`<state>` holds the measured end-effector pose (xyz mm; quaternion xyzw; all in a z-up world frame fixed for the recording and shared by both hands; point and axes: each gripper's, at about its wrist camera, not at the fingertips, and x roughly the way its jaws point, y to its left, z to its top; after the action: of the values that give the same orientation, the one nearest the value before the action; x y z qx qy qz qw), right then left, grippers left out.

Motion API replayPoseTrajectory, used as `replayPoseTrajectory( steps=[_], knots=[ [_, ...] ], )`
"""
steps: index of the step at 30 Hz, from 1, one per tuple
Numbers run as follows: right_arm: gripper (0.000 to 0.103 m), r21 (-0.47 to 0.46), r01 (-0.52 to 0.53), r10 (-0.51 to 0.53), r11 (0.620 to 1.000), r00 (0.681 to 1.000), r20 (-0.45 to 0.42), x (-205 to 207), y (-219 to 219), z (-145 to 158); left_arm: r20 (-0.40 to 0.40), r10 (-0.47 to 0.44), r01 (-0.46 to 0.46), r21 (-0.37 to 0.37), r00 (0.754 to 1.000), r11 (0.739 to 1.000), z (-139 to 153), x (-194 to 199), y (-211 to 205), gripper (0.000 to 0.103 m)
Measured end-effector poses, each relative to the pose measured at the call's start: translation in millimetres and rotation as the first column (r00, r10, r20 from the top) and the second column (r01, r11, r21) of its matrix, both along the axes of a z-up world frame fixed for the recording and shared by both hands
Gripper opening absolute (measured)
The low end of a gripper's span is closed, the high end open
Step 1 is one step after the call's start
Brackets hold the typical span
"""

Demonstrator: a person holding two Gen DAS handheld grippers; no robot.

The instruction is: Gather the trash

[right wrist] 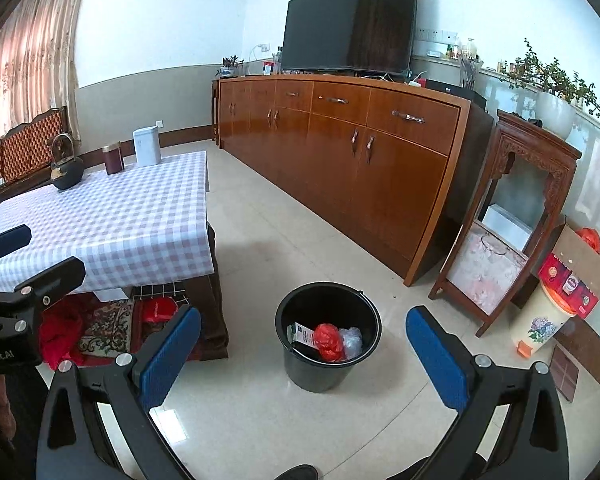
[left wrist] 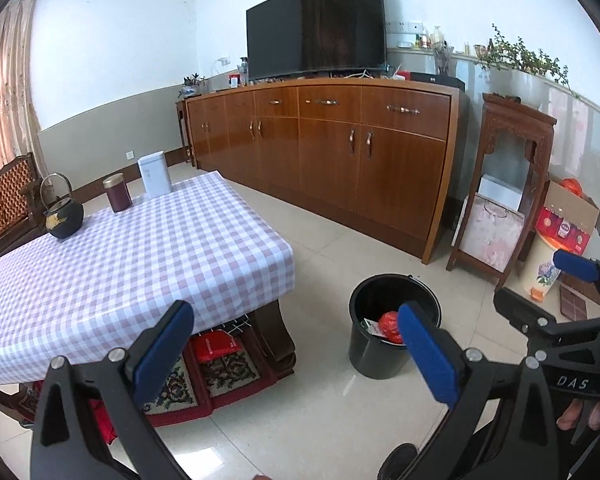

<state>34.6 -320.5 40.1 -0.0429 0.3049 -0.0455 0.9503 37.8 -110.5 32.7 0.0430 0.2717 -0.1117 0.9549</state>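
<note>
A black bucket stands on the tiled floor beside the low table. Inside it lie a red crumpled bag, a clear plastic wrapper and a printed paper packet. My left gripper is open and empty, held above the floor left of the bucket. My right gripper is also open and empty, with the bucket showing between its blue pads. In the left wrist view the right gripper appears at the right edge, wide open.
The low table has a checked cloth and carries a black kettle, a dark red tin and a white box. A long wooden cabinet with a TV, a carved stand and a cardboard box line the wall.
</note>
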Motion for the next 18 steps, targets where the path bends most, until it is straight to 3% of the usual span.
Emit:
replayPoseTrajectory(
  steps=[18],
  knots=[
    [0.103, 0.002, 0.009, -0.009, 1.0, 1.0, 0.004, -0.9, -2.4, -0.9, 0.018, 0.002, -0.002, -0.003, 1.0, 1.0, 5.5, -2.4, -1.3, 0.102]
  ],
)
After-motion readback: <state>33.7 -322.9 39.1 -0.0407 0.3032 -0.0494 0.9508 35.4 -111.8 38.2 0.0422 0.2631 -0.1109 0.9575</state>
